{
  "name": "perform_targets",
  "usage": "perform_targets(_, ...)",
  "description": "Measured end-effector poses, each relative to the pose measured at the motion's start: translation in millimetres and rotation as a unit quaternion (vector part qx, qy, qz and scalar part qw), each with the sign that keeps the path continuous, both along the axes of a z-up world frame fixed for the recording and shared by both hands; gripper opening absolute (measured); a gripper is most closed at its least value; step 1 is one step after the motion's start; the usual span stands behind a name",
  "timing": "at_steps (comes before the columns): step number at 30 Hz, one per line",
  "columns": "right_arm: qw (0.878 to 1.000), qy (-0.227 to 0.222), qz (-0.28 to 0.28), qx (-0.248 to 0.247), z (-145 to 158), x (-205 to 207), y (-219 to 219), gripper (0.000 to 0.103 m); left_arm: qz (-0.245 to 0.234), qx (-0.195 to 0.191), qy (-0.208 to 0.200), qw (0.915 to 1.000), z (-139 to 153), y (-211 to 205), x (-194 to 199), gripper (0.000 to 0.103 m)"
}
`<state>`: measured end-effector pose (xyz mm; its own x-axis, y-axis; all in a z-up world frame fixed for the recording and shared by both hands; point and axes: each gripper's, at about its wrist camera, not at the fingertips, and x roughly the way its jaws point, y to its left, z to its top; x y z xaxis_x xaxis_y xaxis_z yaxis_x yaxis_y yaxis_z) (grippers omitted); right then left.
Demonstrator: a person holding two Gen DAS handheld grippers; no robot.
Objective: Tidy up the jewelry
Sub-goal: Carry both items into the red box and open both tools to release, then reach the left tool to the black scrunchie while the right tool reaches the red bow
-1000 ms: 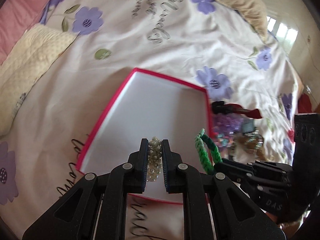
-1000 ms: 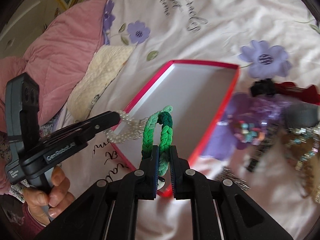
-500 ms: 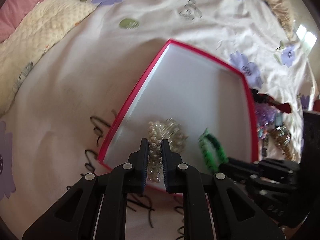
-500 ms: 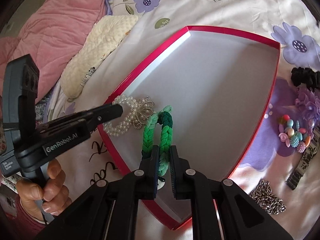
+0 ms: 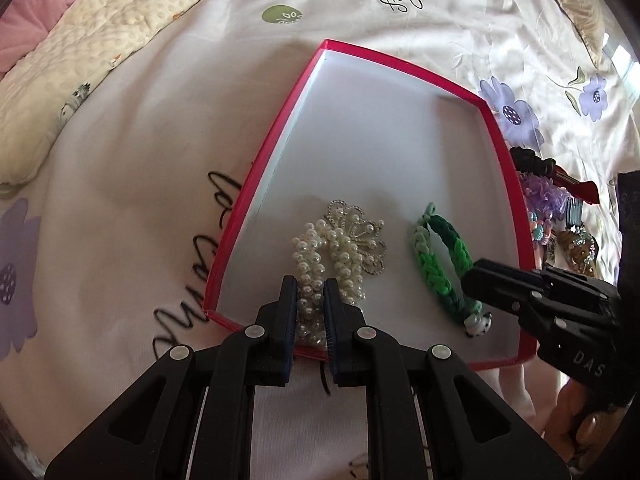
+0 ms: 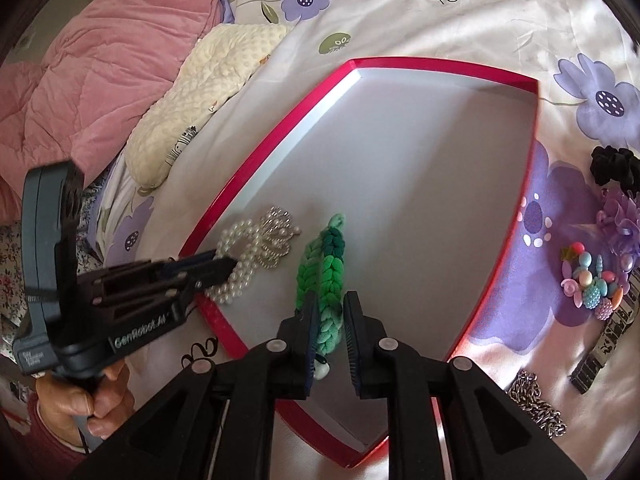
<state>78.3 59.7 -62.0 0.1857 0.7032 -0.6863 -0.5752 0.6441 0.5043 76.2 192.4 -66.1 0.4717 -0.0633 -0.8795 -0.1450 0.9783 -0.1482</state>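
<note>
A red-rimmed box (image 5: 276, 132) with a white floor lies on the flowered bedsheet; it also shows in the right wrist view (image 6: 280, 120). A pearl bracelet (image 5: 328, 248) lies on the box floor near its front left corner, with my left gripper (image 5: 311, 296) partly open around its near end. It also shows in the right wrist view (image 6: 248, 252). A green braided bracelet (image 6: 324, 276) lies on the box floor to the right of the pearls. My right gripper (image 6: 330, 312) is open around its near end. The green bracelet also shows in the left wrist view (image 5: 440, 264).
Loose jewelry lies on the sheet right of the box: a black scrunchie (image 6: 616, 168), a purple flower piece (image 6: 620, 216), coloured beads (image 6: 592, 280), a black-and-white strap (image 6: 604, 340) and a silver chain (image 6: 536, 404). A cream pillow (image 6: 208, 92) and a pink quilt (image 6: 100, 60) lie to the left.
Both grippers came down into the box with their bracelets. Both bracelets now rest on the box floor and both jaws have widened around them.
</note>
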Motion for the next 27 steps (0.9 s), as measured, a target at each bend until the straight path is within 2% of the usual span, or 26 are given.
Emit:
perform_targets(1, 1.000, 0.000, 0.000, 0.002, 0.7, -0.1, 0.3, 0.020, 0.003, -0.002, -0.002, 1.0000, 2.1, 0.6, -1.4, 0.012)
perform_targets(4, 1.000, 0.003, -0.003, 0.014, 3.9, -2.2, -2.7, 0.036, 0.007, -0.019, -0.007, 0.9998, 5.9, 1.8, -2.3, 0.018)
perform_targets(6, 1.000, 0.000, -0.006, 0.021, 7.4, -5.3, -7.8, 0.040, 0.009, -0.017, -0.009, 0.9998, 8.7, 0.6, -1.6, 0.034)
perform_targets(7, 1.000, -0.002, -0.008, 0.025, 10.1, -7.2, -11.3, 0.040, 0.009, -0.011, -0.012, 0.9998, 10.6, -0.7, -1.3, 0.037)
perform_targets(9, 0.999, -0.005, -0.016, 0.031, 15.1, -10.4, -19.9, 0.040, 0.008, -0.003, -0.015, 0.9999, 13.9, -3.9, -2.5, 0.051)
perform_targets(12, 0.999, -0.008, -0.033, 0.038, 20.6, -14.8, -38.2, 0.040, 0.007, -0.005, -0.017, 0.9998, 17.9, -7.4, -3.2, 0.065)
perform_targets(19, 0.996, -0.022, -0.080, 0.040, 27.9, -24.1, -88.9, 0.043, -0.001, -0.005, -0.034, 0.9994, 32.8, -17.8, -6.6, 0.067)
perform_targets(27, 0.988, -0.023, -0.152, 0.031, 23.3, -26.5, -160.0, 0.044, -0.037, 0.002, -0.059, 0.9976, 55.8, -51.3, -4.5, 0.070)
